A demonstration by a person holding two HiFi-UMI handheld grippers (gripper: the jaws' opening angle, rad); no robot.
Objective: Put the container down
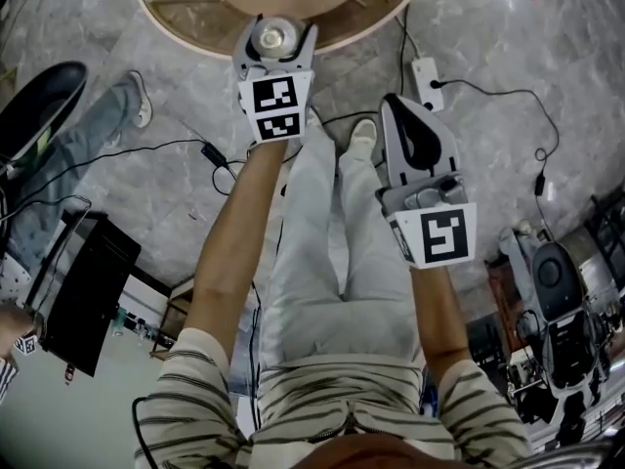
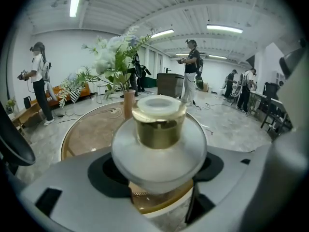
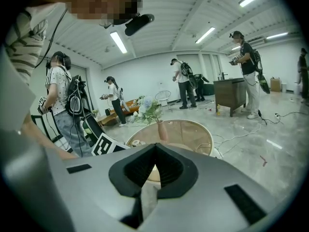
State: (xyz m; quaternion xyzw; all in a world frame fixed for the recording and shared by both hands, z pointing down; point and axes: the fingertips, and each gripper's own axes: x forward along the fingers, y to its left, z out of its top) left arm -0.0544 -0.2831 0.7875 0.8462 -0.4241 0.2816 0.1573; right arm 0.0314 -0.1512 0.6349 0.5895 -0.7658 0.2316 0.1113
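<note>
Listing from the wearer outward.

Item 1, right gripper [image 1: 400, 106]: carried low beside the person's trousers [image 1: 322, 262], short of the table. The jaws are pressed together, the black pads meet along one seam, and nothing lies between them. Judged idle; the task needs one hand, and this one is held out of the way.

Item 2, left gripper [image 1: 276, 29]: reached forward on a straight arm to the table's near edge, angled downward. The jaws are spread wide and clamped on the container, one against each flank. The width answers to the broad body, not to a release.

Item 3, container [image 2: 159, 153]: squat frosted-glass jar with a bulging body, a gold collar [image 2: 158, 129] and a pale lid [image 2: 158, 105]. It is upright with the lid uppermost, which suits landing on its base. The base is hidden behind the jaws, so contact with the tabletop cannot be told. Judged not yet put down, since the grip is on.

Item 4, table [image 2: 87, 139]: round, with a brown-toned top and a pale rim, lying under and beyond the container. It is the evident landing place.

Item 5, vase [image 2: 128, 104]: slim and pinkish, bearing flowers [image 2: 116, 57]. It stands farther in on the table, behind the container and apart from it. This is a reason to set down near the edge.

Item 6, floor [image 1: 547, 47]: grey and marbled, strewn with cables [image 1: 488, 91]. Other people [image 2: 193, 66] stand across the room.
</note>
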